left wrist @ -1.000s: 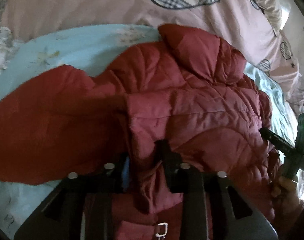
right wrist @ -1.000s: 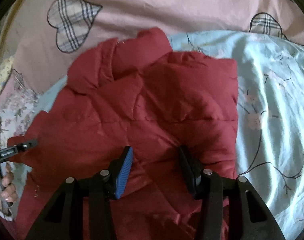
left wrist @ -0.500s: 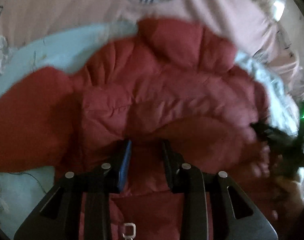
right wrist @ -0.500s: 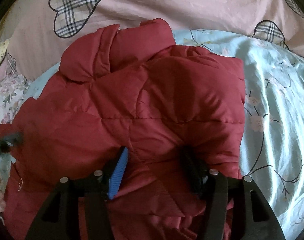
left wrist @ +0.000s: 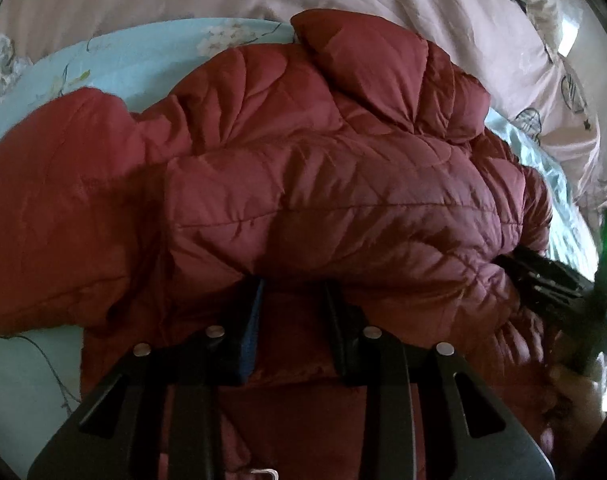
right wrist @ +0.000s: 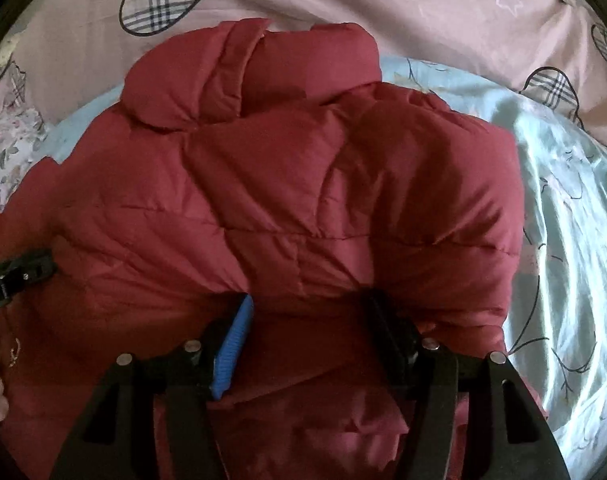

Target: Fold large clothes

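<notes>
A dark red quilted puffer jacket (left wrist: pixel 323 184) lies on the bed, its collar at the far end and one sleeve spread to the left. It also fills the right wrist view (right wrist: pixel 287 208). My left gripper (left wrist: pixel 293 296) is open, its fingertips tucked under a raised fold of the jacket. My right gripper (right wrist: pixel 307 308) is open wide, its fingertips also under the jacket's puffed fold. The right gripper shows at the right edge of the left wrist view (left wrist: pixel 551 280), and the left gripper at the left edge of the right wrist view (right wrist: pixel 19 276).
A light blue floral sheet (right wrist: pixel 563 240) covers the bed. A pink quilt with plaid hearts (right wrist: pixel 423 12) lies behind the jacket. A floral pillow (right wrist: pixel 7 148) sits at the left.
The left gripper let go of the jacket fold it pinched and opened. Both grippers moved forward, and the jacket's lower part bunched up toward the collar.
</notes>
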The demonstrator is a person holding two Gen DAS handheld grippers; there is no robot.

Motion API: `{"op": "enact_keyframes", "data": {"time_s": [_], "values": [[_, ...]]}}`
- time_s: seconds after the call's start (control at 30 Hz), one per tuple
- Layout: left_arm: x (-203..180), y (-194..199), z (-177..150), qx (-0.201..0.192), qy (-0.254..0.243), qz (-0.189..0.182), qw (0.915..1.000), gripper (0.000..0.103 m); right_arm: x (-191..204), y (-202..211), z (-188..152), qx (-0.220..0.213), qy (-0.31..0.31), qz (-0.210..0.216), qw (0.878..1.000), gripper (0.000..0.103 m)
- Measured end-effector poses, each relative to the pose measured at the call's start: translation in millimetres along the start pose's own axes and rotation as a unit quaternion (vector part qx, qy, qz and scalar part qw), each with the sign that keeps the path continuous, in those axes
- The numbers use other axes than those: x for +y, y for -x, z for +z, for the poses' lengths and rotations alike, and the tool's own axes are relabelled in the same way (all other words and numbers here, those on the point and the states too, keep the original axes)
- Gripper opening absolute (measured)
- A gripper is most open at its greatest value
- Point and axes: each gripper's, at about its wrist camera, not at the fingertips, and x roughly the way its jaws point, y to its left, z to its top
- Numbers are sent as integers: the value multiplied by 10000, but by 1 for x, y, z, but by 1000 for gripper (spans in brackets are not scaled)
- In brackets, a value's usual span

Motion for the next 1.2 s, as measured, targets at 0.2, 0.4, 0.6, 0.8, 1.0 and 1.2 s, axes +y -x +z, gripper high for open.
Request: {"op": "enact_keyframes", "data": {"time_s": [0.2,0.4,0.6,0.8,1.0,1.2], "values": [[2,5,1,-23,134,-100,9999,28,3,0,2,6,7,-19,10000,61],[21,35,-5,-103,602,-540,9967,28,-4,35,-1,-185,-267,455,9984,61],[56,70,-19,-297,1120,-492,9920,34,-8,74,-11,-358,-469,958,9936,61],[103,91,-33,-566,1749,-276,9826,50,-6,92,-25,-301,-564,1313,9893,62],[158,103,-50,-751,2383,3,9683,62,0,108,-38,-308,-438,1444,9881,65],[209,108,-67,-879,2979,404,9497,62,5,117,-46,-285,-438,1583,9860,66]]}}
